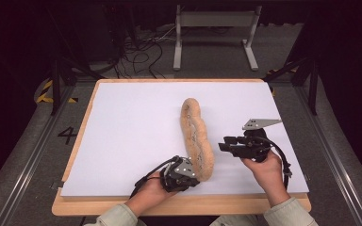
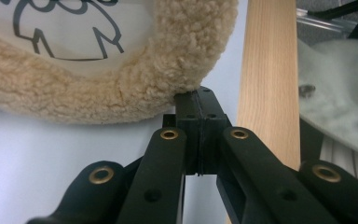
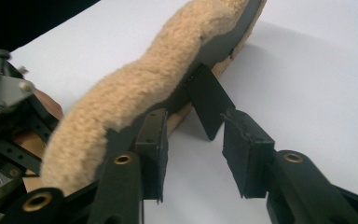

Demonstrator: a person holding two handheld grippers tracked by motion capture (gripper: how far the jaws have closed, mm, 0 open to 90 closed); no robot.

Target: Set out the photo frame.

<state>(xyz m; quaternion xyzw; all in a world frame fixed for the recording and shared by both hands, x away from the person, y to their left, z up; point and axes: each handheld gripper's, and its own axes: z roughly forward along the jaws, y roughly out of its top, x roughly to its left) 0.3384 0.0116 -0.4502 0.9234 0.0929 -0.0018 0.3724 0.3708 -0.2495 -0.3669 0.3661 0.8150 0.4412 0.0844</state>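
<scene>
A long tan fleece pad lies lengthwise on the white sheet, from mid-table to the near edge. Its face is white with a black line drawing and a fleece border. My left gripper is at the pad's near end, shut, with its tips touching the fleece rim and nothing visible between the pads. My right gripper sits on the pad's right side, open. Its jaws stand apart around a dark flap that hangs off the pad's grey underside; neither pad presses on the flap.
The white sheet covers a wooden board whose edge runs just past the left gripper. Behind the table stand a grey metal frame, loose cables and dark stand legs on the floor.
</scene>
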